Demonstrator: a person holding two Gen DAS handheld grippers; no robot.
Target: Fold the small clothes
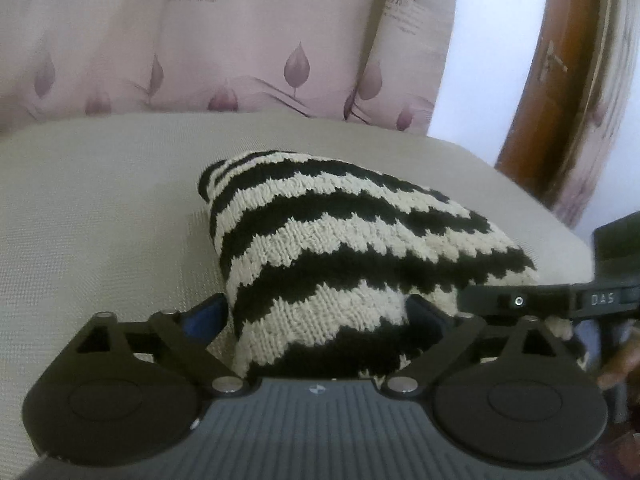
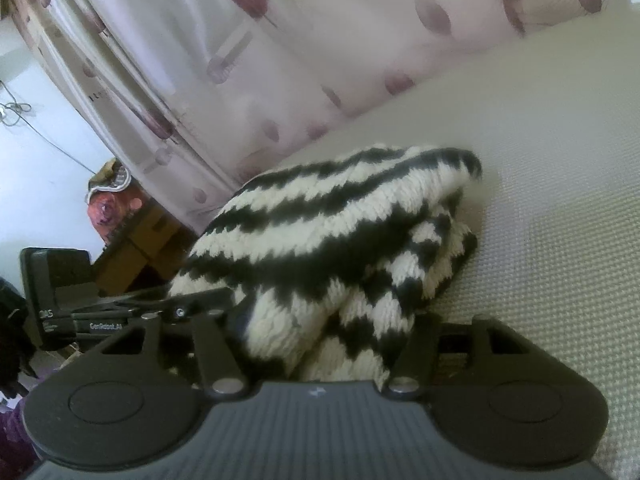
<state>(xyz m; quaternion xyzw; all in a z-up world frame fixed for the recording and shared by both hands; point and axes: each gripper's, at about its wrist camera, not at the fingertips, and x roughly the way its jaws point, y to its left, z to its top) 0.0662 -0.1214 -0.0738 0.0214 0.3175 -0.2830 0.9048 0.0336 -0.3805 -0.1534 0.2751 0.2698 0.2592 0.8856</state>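
Tongs (image 1: 316, 312) astride folded black-and-cream zigzag knit (image 1: 340, 248)

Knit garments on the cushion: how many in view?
1: a striped knit, folded on the beige cushion, its near end between both grippers' fingers. More pieces could be hidden inside the folds.

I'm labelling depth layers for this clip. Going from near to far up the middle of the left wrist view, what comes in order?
Left gripper → striped knit garment → bare beige cushion surface → pink leaf-print curtain.
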